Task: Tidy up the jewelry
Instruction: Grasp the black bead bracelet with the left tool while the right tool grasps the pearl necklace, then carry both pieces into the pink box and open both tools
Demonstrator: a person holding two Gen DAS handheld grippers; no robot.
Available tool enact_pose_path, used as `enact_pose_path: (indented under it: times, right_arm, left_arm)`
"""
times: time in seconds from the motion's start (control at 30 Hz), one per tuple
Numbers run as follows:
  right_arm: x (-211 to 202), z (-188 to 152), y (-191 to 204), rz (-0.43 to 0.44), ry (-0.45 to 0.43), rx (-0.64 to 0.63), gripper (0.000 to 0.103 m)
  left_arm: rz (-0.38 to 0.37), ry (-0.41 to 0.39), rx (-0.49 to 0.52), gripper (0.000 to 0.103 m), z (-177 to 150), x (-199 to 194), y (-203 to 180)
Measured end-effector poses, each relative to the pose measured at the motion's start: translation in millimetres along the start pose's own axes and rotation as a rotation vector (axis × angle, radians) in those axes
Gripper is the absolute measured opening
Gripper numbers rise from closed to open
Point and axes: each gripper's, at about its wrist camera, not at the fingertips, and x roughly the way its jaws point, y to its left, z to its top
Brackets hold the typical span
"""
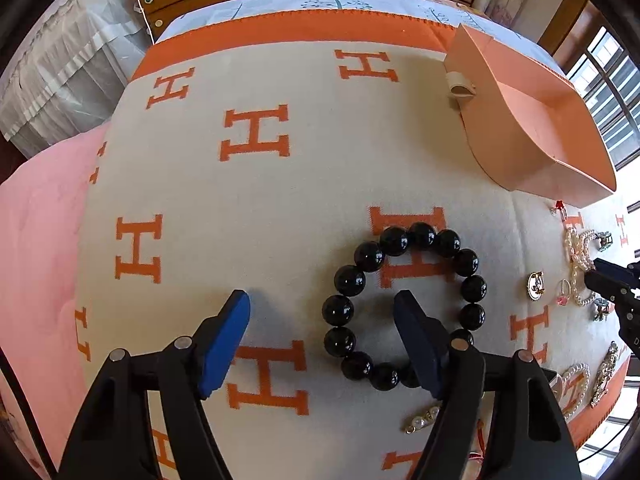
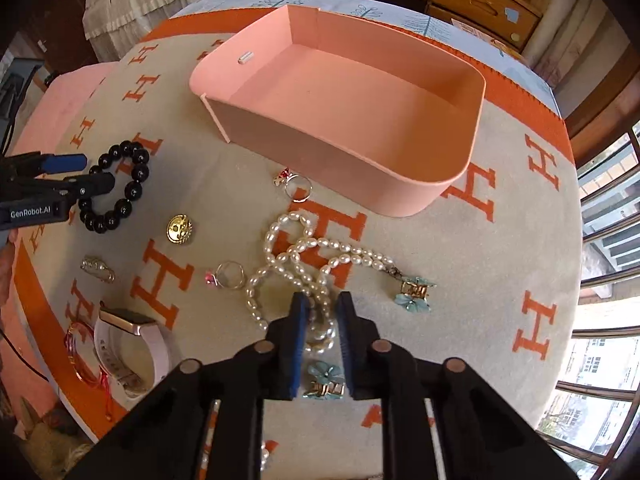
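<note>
**A:** Right gripper [image 2: 322,308] is pinched on the tangled white pearl necklace [image 2: 304,256], I think; pads look nearly together. The loops could drag the pink-stone ring [image 2: 228,275] at 9 o'clock along.

**B:** Yep. Left gripper [image 1: 322,312] is spread, one pad inside the black bead bracelet [image 1: 404,304], so it might slip off. Only the right view shows inside the empty peach box [image 2: 348,92], at 12 o'clock.

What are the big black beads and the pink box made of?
The black beads look like polished stone or glass: dark and glossy, each with a bright glint of light. Which one, the pictures can't settle. The pink box looks like matte card or thin board: flat, dull walls with thin, cleanly cut edges.
</note>
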Motion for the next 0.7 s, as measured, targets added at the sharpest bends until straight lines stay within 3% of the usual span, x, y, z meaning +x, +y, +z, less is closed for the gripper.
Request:
enact_pose_path:
  times: [0.23,0.33,0.37,0.4,0.5,0.7]
  right_arm:
    - [-12,-10,1,0.004,-0.048,-0.005,0.005]
    - [-24,-4,-3,0.033,-0.084,0.021,0.005]
    - [-30,-4,-4,0.045,-0.098,0.03,0.005]
    - [-35,-2,-4,0.058,-0.112,0.039,0.005]
    - [-54,3,-5,0.087,-0.165,0.055,0.005]
    - [-104,12,-6,0.115,-0.297,0.074,0.005]
  left_arm:
    - [-0.025,0.017,0.016,0.062,5,4,-1]
    - [-0.026,0.018,0.026,0.041,7,0,-8]
    - [-0.027,0.017,0.026,0.022,7,-2,-13]
    - [-0.031,0.024,0.02,0.013,7,-3,-12]
    - [-0.04,0.031,-0.005,0.013,7,-5,-11]
    - [-0.074,-0.077,-0.037,0.012,6,-41,-11]
